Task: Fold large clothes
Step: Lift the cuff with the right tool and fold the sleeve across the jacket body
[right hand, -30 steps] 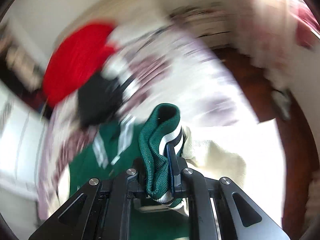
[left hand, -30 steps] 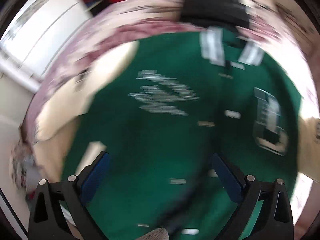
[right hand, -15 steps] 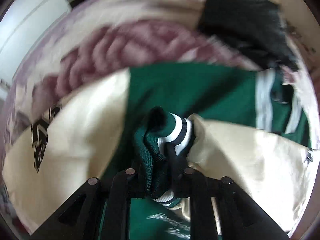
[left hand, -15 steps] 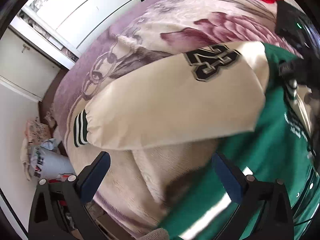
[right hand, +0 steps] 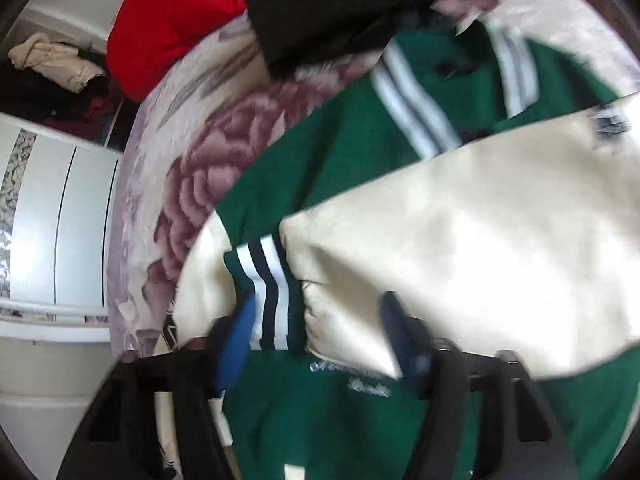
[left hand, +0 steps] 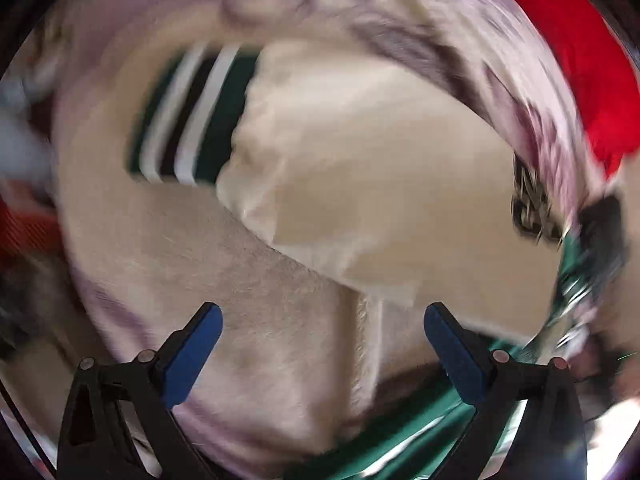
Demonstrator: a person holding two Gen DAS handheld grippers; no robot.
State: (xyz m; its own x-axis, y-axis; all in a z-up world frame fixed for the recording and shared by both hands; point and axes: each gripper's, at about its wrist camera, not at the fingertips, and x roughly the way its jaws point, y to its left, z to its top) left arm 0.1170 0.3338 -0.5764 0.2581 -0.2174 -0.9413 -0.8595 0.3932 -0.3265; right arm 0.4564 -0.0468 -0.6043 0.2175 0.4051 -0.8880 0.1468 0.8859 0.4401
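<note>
the green jacket (right hand: 344, 160) lies spread on the bed, on a fluffy blanket (right hand: 168, 184) printed with big purplish flowers. one cream sleeve (right hand: 480, 240) is laid across the green body, and its striped cuff (right hand: 264, 292), green with white and dark bands, rests on the jacket just ahead of the right tool (right hand: 316, 320). that tool's jaws have just been opening; they stand apart now with the cuff and the gathered sleeve end lying between them, the blue pads (right hand: 236, 340) not pressing on the cloth as far as the blurred view lets me tell. white lettering shows on the green chest close under the tool. the striped collar sits at the far end of the jacket, near a black garment (right hand: 332, 8) and a red cushion (right hand: 176, 20) at the head of the bed. a white cupboard (right hand: 60, 220) stands beside the bed.

over on the other side, the left tool (left hand: 320, 320) points steeply down at the blanket with its jaws wide apart and nothing between them. ahead of it lies the other cream sleeve (left hand: 380, 168), stretched out on the blanket, with its striped cuff (left hand: 188, 120) at the far left end, well apart from the tool. the picture there is smeared, so the finer folds cannot be made out. a strip of the green hem (left hand: 400, 440) shows at the lower right, near the right-hand pad
</note>
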